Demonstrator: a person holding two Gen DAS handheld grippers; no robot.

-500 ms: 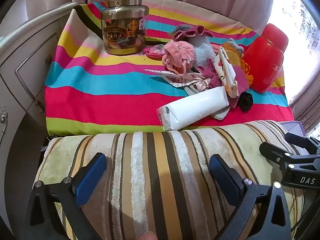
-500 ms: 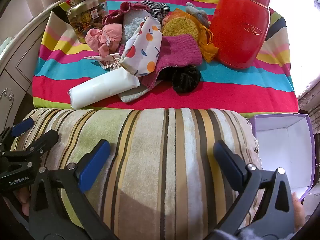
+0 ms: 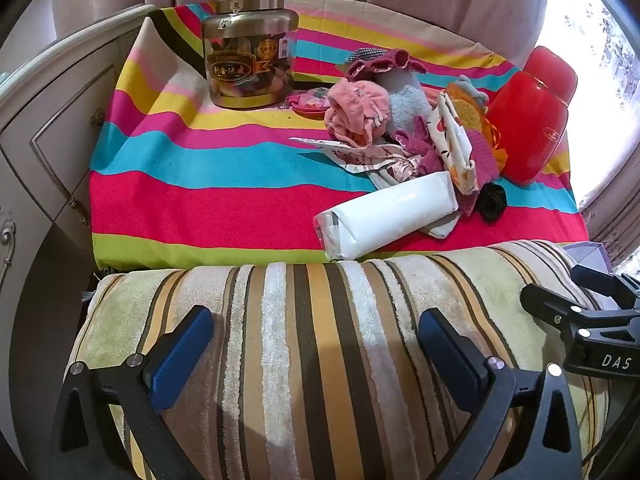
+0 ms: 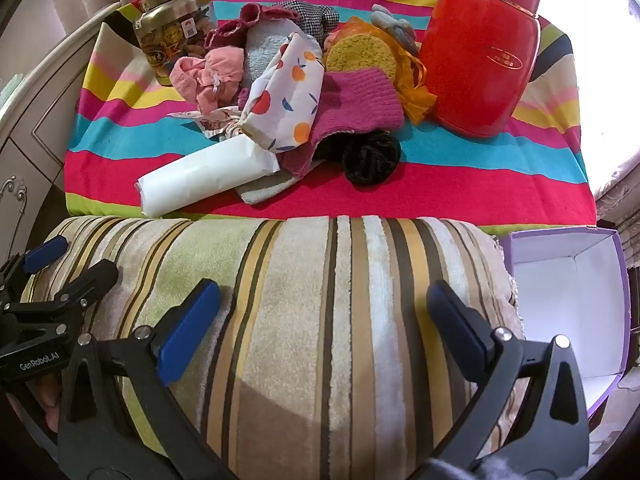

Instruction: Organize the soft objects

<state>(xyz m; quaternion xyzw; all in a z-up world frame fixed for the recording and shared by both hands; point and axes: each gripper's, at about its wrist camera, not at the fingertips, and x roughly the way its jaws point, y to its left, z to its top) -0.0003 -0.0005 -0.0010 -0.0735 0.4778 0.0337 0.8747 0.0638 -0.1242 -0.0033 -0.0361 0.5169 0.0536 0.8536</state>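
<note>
Both grippers point down over a striped towel (image 4: pixel 320 320) in the foreground. The left gripper (image 3: pixel 316 348) has its jaws spread to full width, with nothing between the blue pads except the towel surface below. The right gripper (image 4: pixel 324 320) stands the same way: jaws wide, nothing gripped. Whether the pads touch the towel cannot be determined.

Beyond the towel lies a table under a rainbow-striped cloth (image 3: pixel 200 196). The soft objects form one loose heap toward its right half: a white wrapped pack (image 4: pixel 208 176) nearest the towel, a fruit-print pouch (image 4: pixel 284 108) leaning on a magenta knit piece (image 4: pixel 360 100), a black scrunchie (image 4: pixel 370 156) just in front of that, a pink cloth bundle (image 3: pixel 356 112), and a yellow sponge (image 4: pixel 360 54) toward the back. A gold-lidded jar (image 3: pixel 250 64) stands apart at the left; a red canister (image 4: pixel 480 52) stands just beside the heap at the right.

An open purple box (image 4: pixel 568 304) sits right of the towel, and the part in view holds nothing.

Assessment: sorting has not visibly begun. All items remain heaped; every pick and placement is outstanding.
</note>
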